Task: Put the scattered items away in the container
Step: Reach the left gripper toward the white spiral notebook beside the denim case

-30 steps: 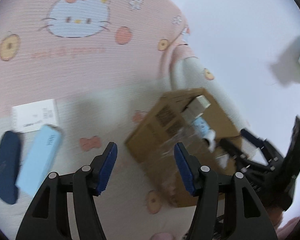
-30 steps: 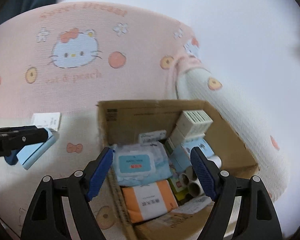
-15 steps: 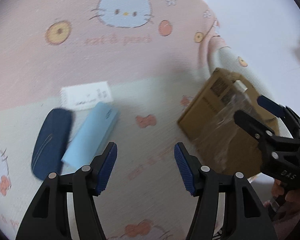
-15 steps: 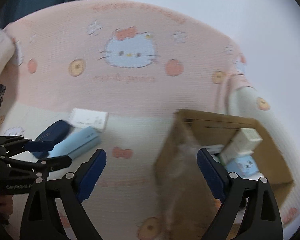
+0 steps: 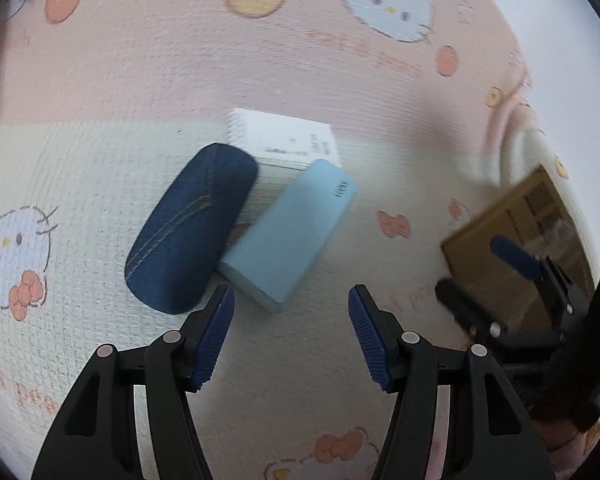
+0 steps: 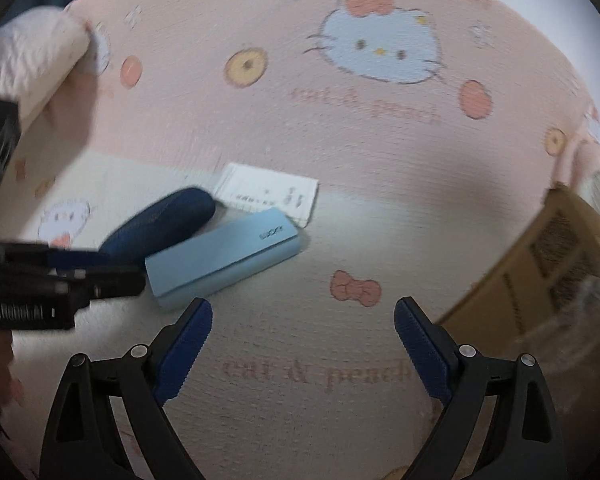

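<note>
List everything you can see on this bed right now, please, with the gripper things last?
glasses case: one, dark blue denim look, on the bedding, left of the light blue case.
light blue case: one, pale blue, lying slantwise, its far end over the white packet's near edge.
white packet: one, white with small print, behind both cases.
cardboard box: one, brown, at the right; its inside is not visible.
bedding: pink and cream, cartoon cat print.
left gripper: black with blue pads, open, empty, just short of the light blue case.
right gripper: same build, open, empty, jaws just widened.
</note>
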